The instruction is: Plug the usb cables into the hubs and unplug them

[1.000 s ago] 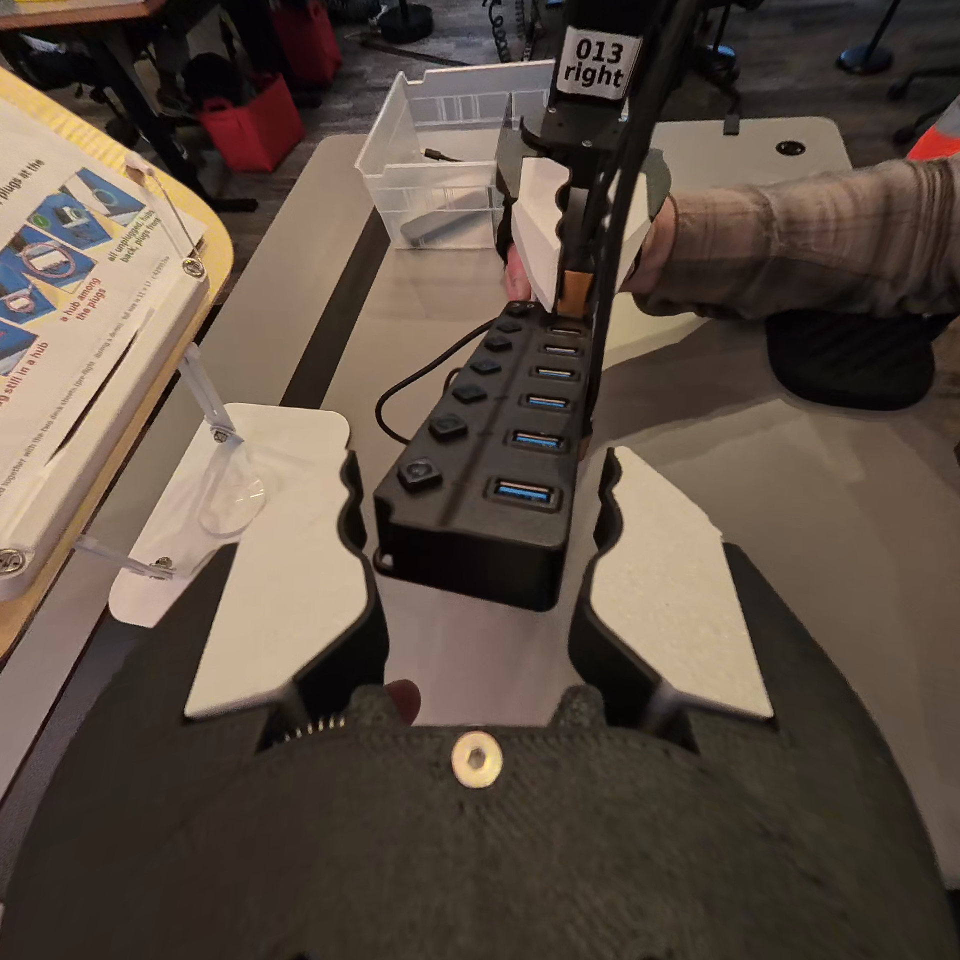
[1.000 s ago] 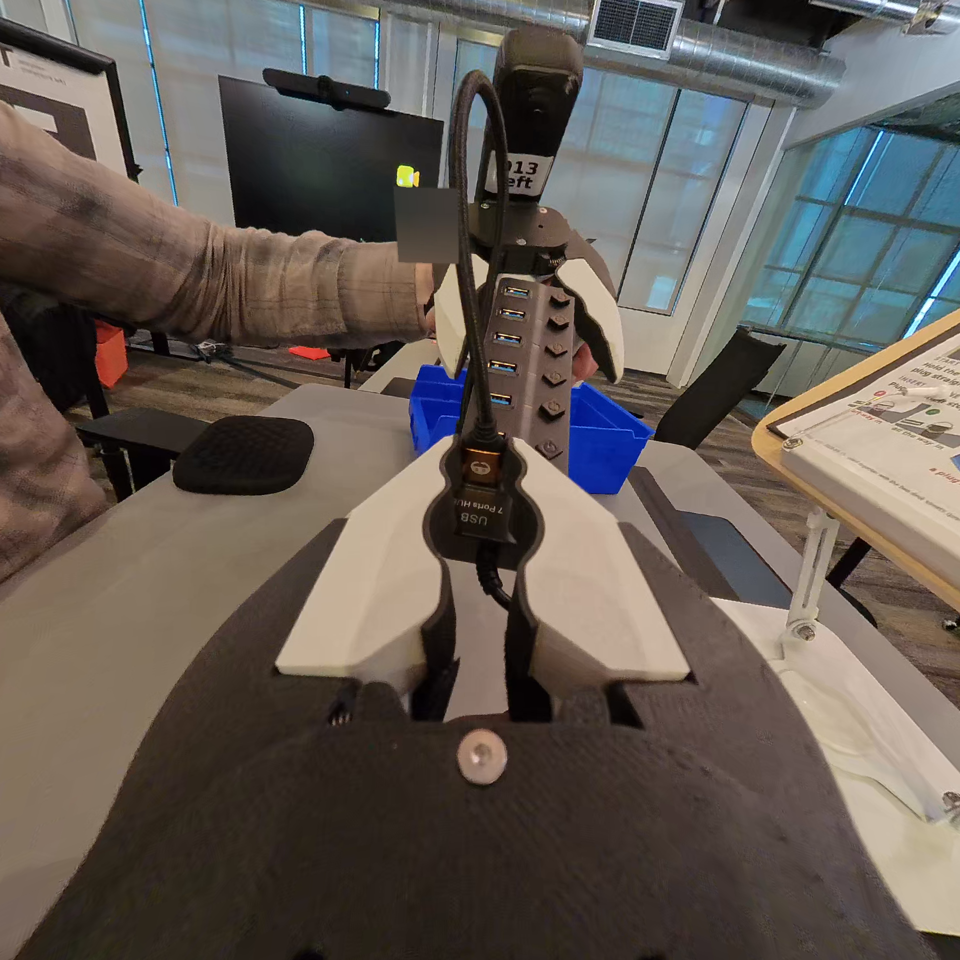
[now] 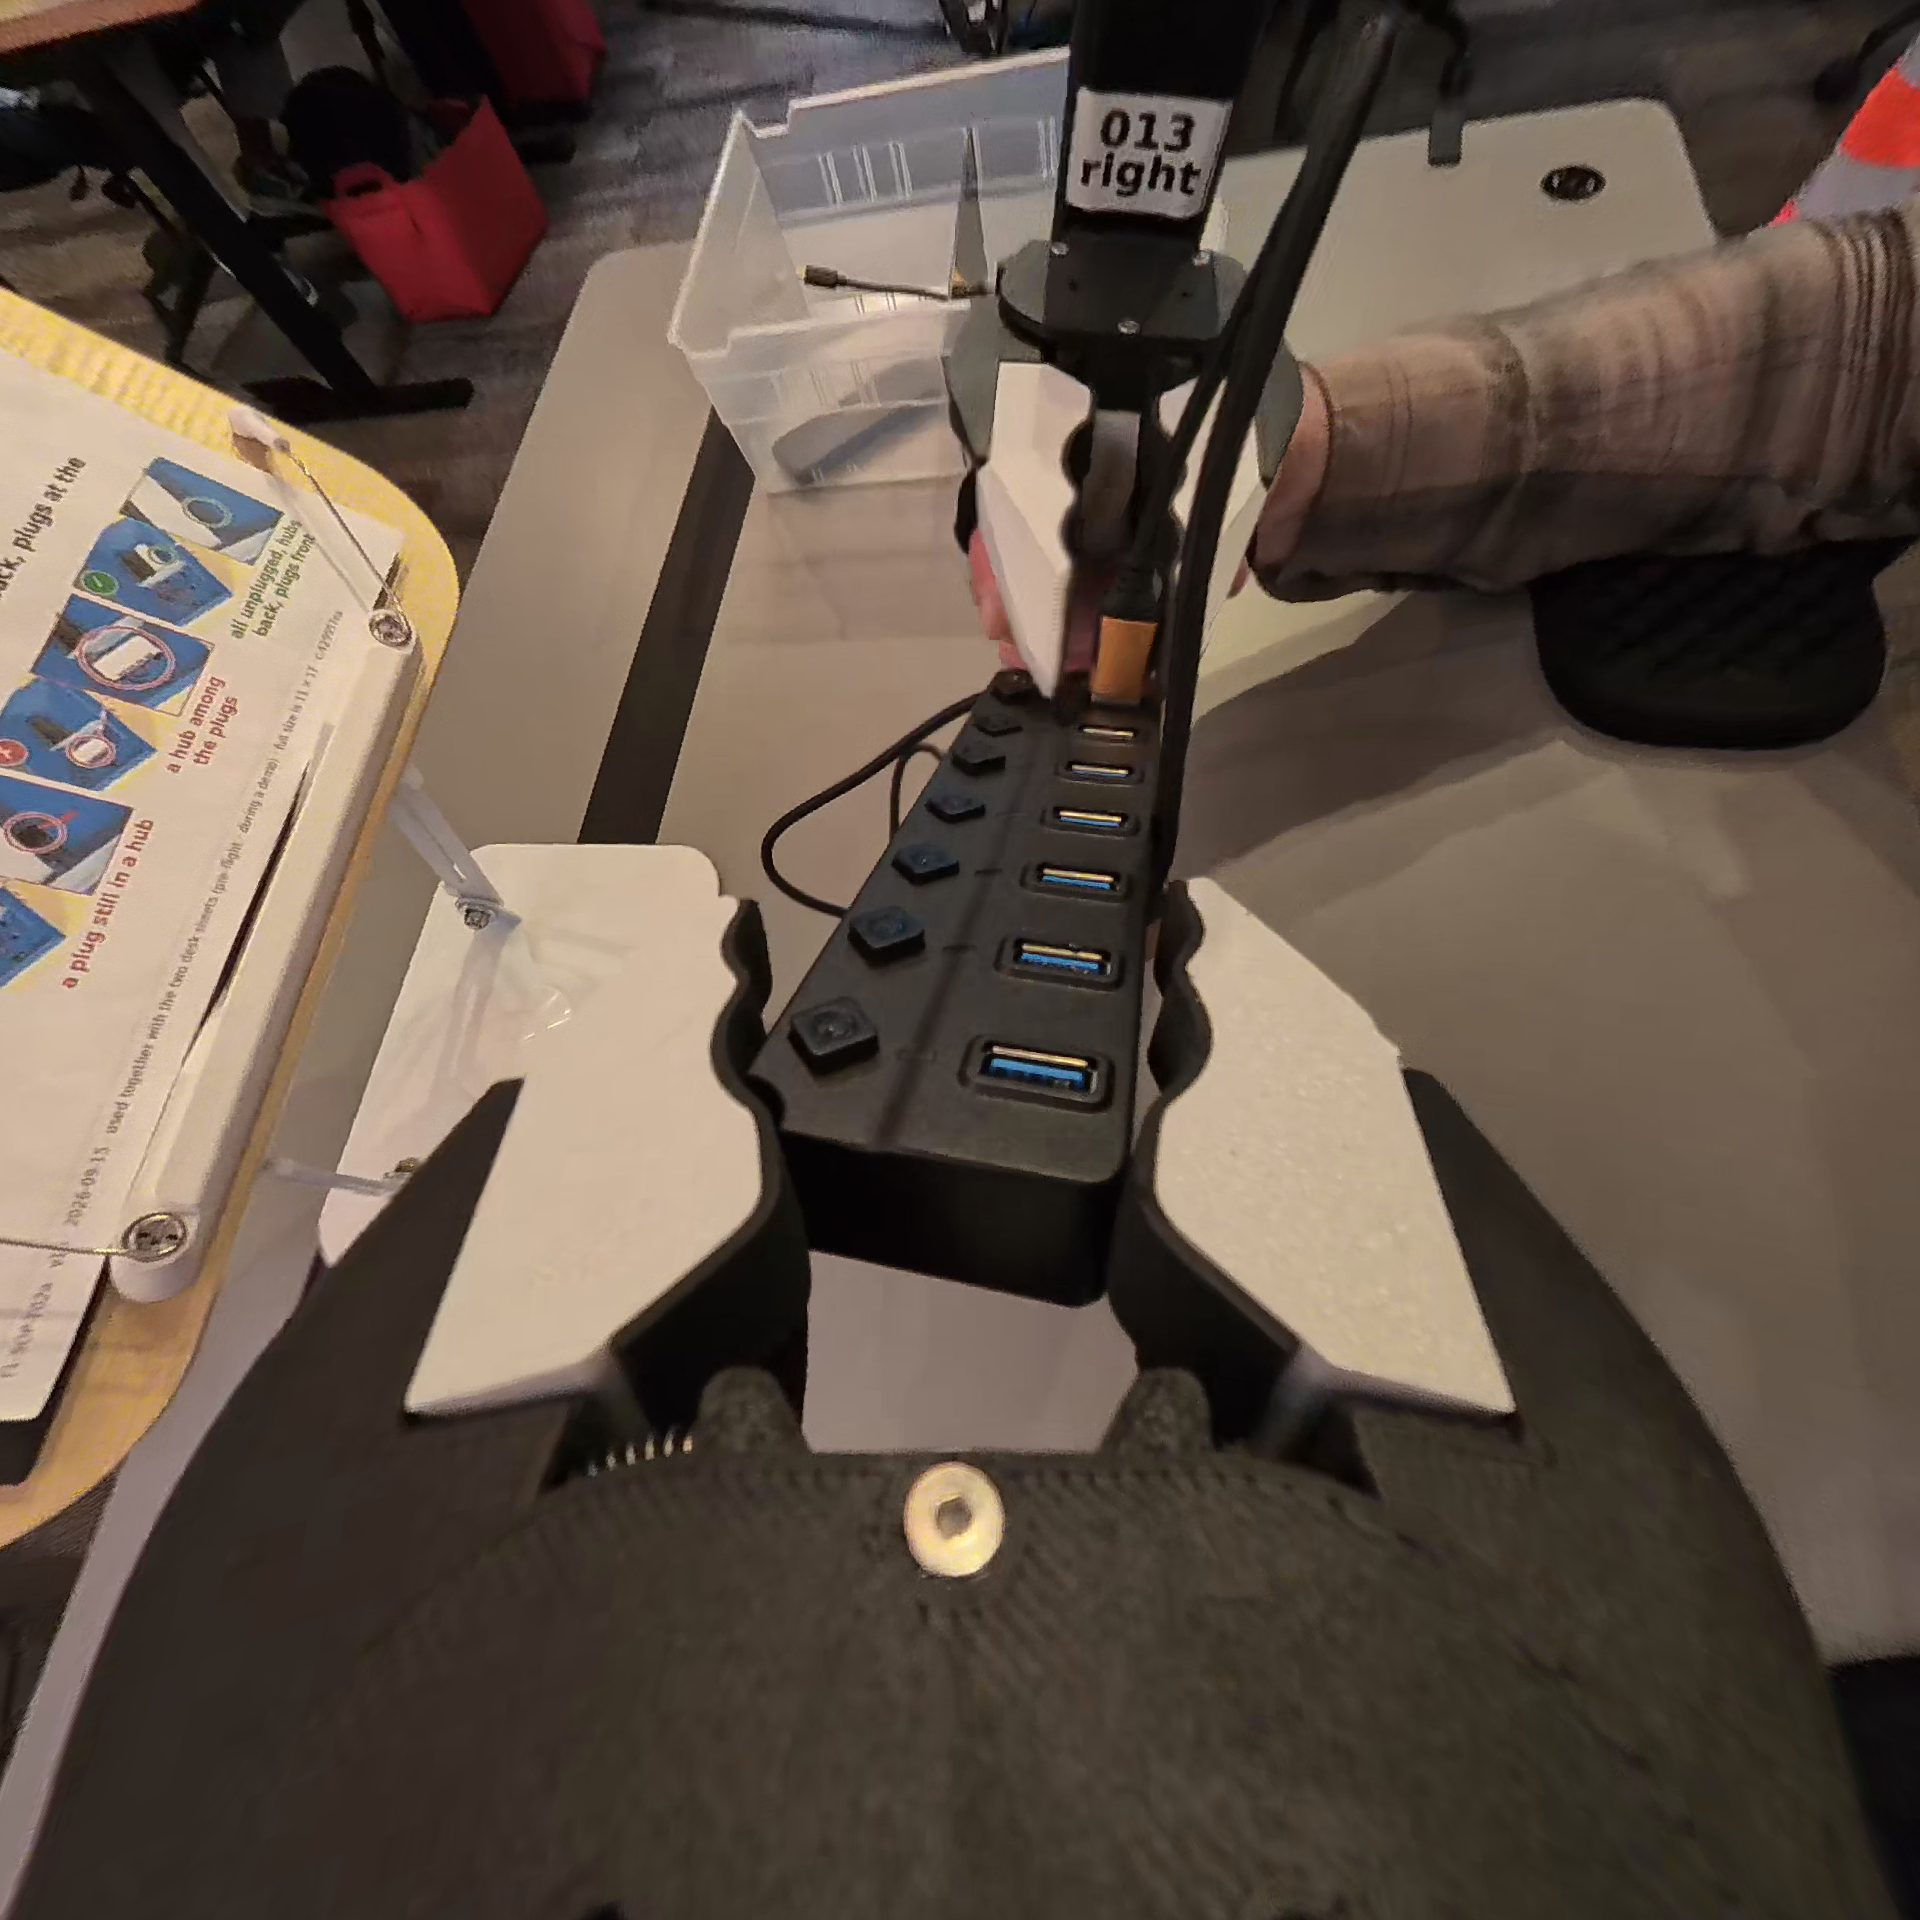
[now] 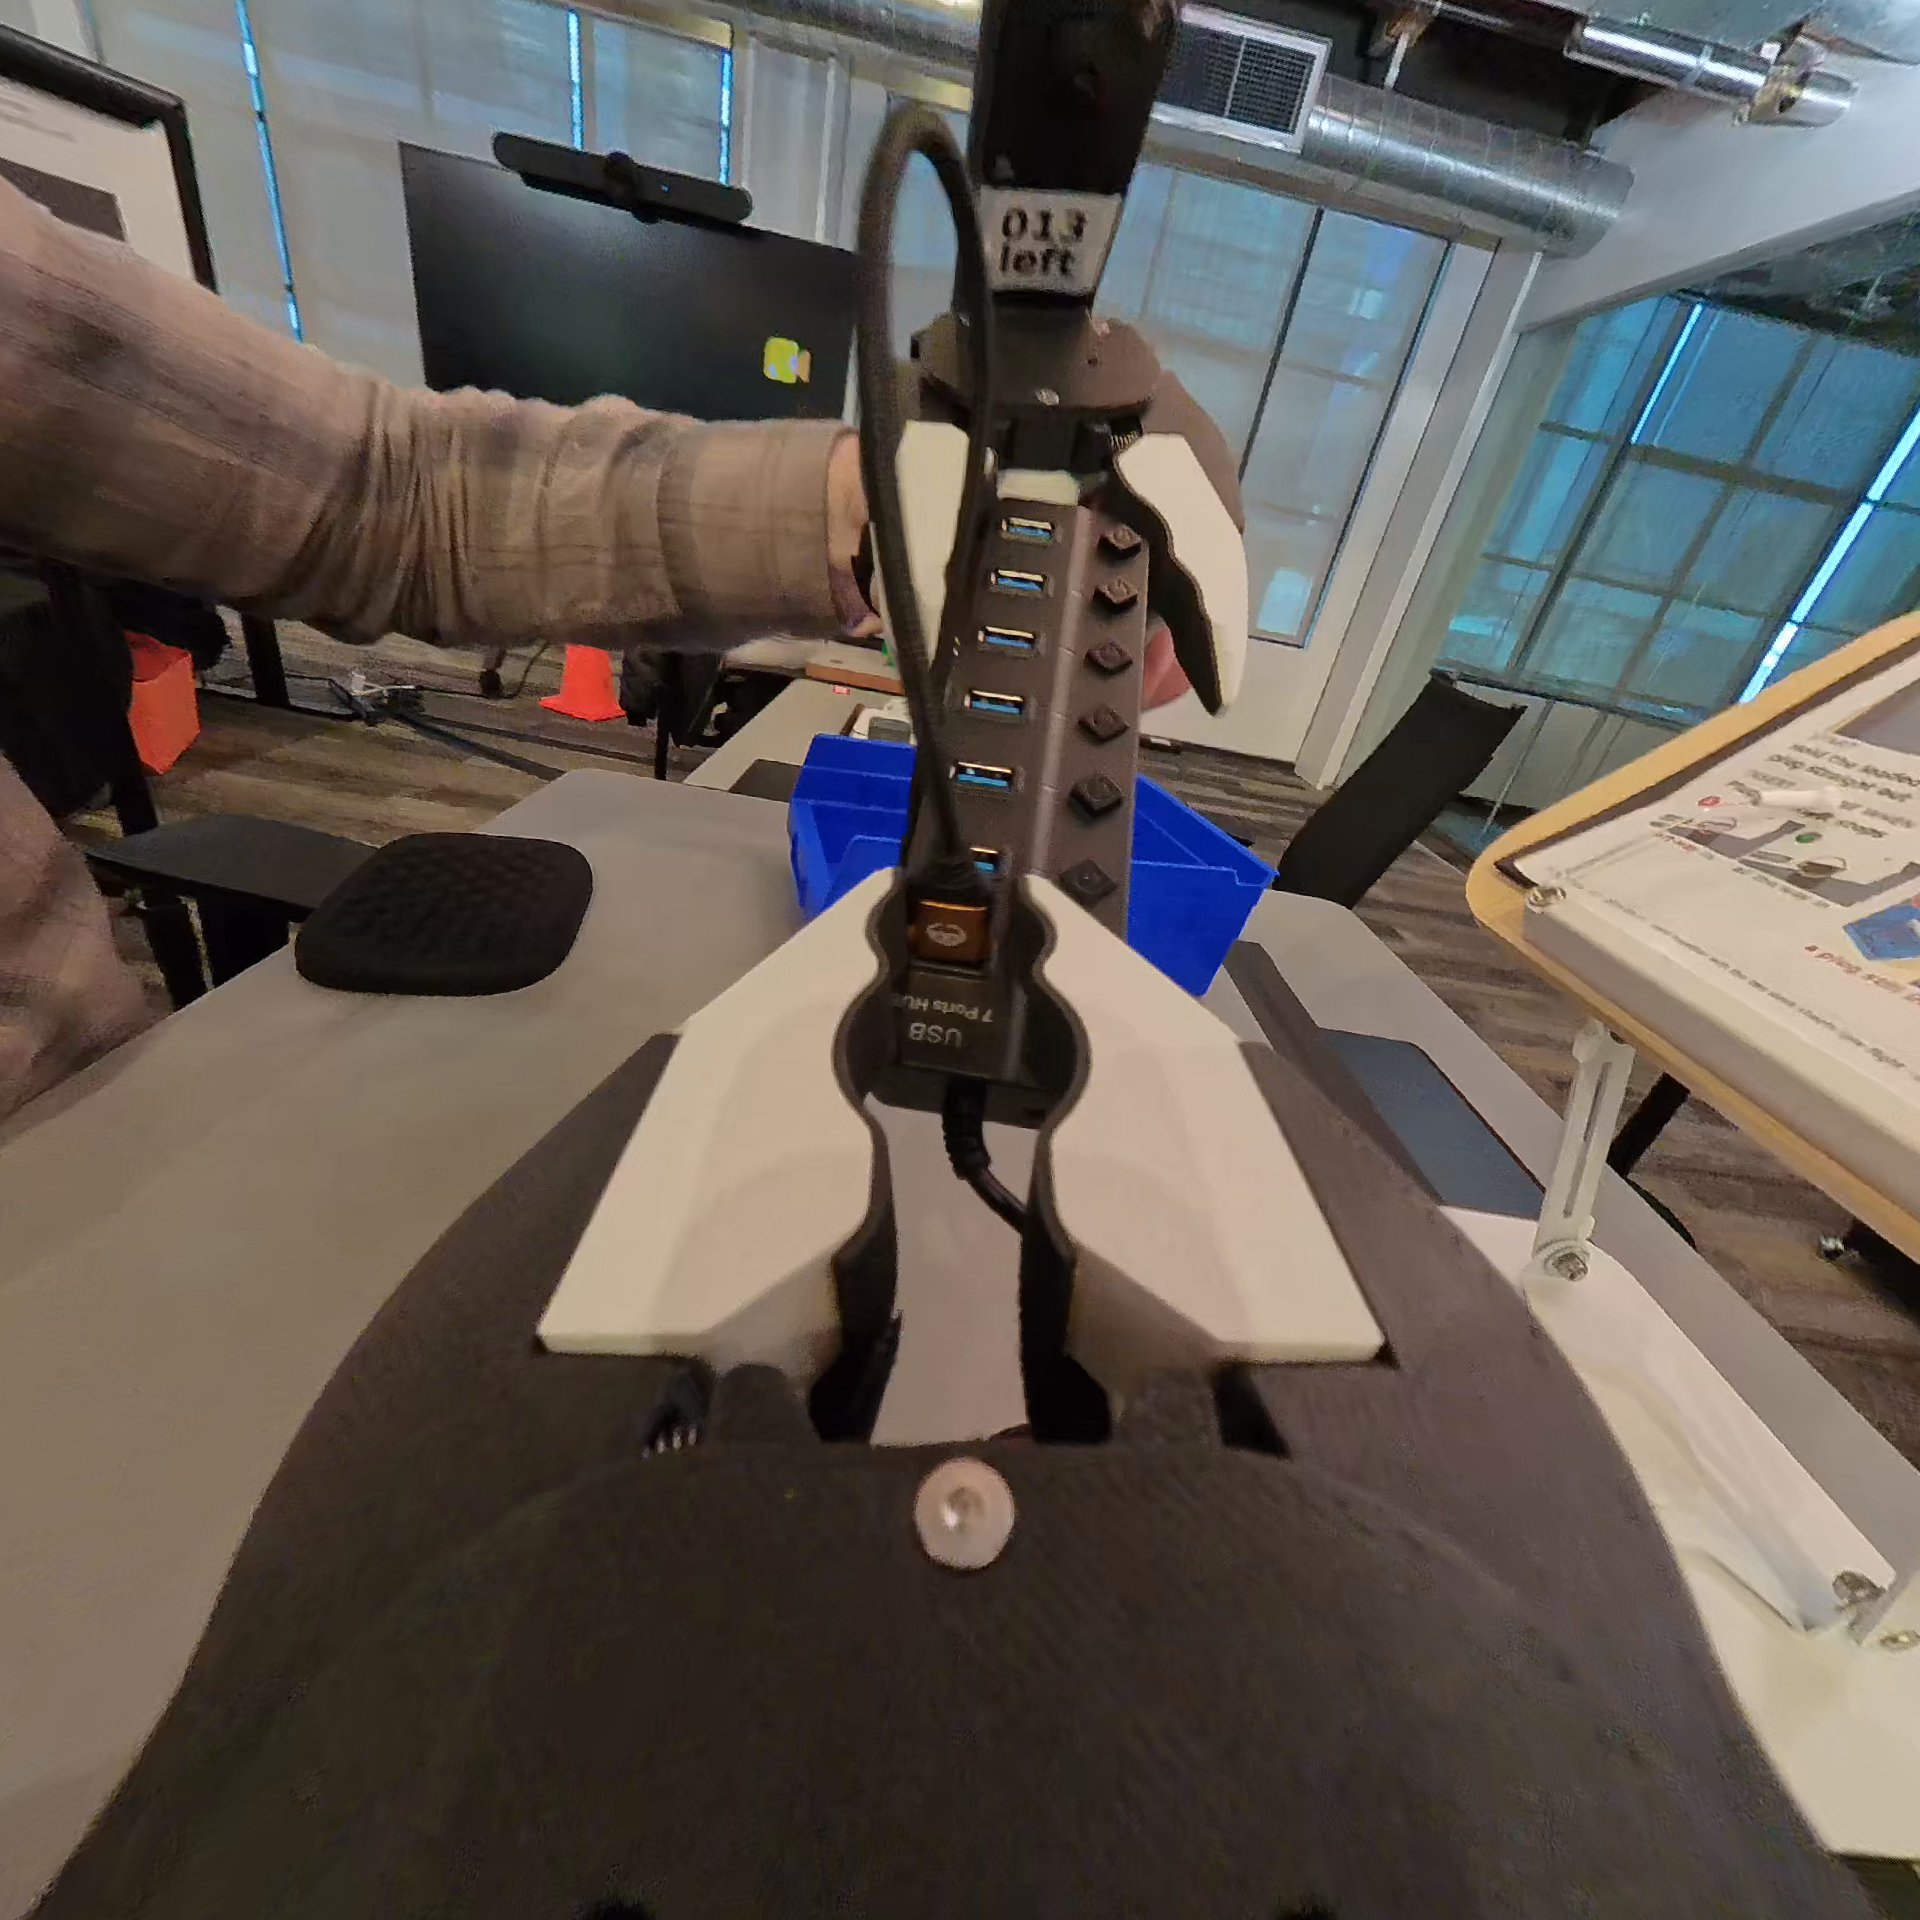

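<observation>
Between your left gripper, the hub sits clamped; your right gripper pinches the orange plug at its far port; only the right view shows the blue bin.

The hub lies lengthwise on the desk, its near end between the left gripper fingers. At its far end the right gripper stands over the last port with the plug. Behind the hub sits a bin; to its left, a stand and an instruction board; to its right, a pad
</observation>
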Available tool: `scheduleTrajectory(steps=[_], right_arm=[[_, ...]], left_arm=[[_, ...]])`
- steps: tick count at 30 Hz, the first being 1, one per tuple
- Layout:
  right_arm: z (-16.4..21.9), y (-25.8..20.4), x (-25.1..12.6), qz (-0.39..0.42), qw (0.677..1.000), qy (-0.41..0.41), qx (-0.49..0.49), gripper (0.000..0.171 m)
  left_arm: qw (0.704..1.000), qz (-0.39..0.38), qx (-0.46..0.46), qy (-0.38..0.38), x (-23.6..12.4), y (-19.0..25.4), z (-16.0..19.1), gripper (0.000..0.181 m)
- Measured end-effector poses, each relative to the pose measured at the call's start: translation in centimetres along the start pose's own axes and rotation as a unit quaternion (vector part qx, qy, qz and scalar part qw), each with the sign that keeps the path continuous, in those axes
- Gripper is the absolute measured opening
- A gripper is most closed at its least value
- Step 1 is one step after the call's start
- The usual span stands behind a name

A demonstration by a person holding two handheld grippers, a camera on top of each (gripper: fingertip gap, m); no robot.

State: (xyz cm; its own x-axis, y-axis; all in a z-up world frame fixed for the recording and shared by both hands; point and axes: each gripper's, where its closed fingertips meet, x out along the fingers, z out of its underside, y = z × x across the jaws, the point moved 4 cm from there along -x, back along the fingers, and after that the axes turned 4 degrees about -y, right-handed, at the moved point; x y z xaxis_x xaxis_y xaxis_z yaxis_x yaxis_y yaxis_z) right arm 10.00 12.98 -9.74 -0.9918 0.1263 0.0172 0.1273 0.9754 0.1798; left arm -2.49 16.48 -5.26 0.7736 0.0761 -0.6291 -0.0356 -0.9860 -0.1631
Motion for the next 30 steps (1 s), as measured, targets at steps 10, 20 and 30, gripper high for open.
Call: scheduleTrajectory(steps=[10,20,30], right_arm=[[2.6,1.9,-0.5,0.059,0.996,-0.071,0.0,0.055],[4.1,2.4,0.8,0.09,0.982,-0.168,0.012,0.043],[6.6,2.4,2.1,0.094,0.968,-0.226,0.06,0.023]], left_arm=[[0.992,-0.014,0.041,-0.118,-0.4,-2.1,-0.9,0.071],[0.969,0.004,0.074,-0.235,1.1,-3.8,-1.6,0.071],[0.954,0.024,0.077,-0.288,4.1,-4.3,-0.7,0.071]])
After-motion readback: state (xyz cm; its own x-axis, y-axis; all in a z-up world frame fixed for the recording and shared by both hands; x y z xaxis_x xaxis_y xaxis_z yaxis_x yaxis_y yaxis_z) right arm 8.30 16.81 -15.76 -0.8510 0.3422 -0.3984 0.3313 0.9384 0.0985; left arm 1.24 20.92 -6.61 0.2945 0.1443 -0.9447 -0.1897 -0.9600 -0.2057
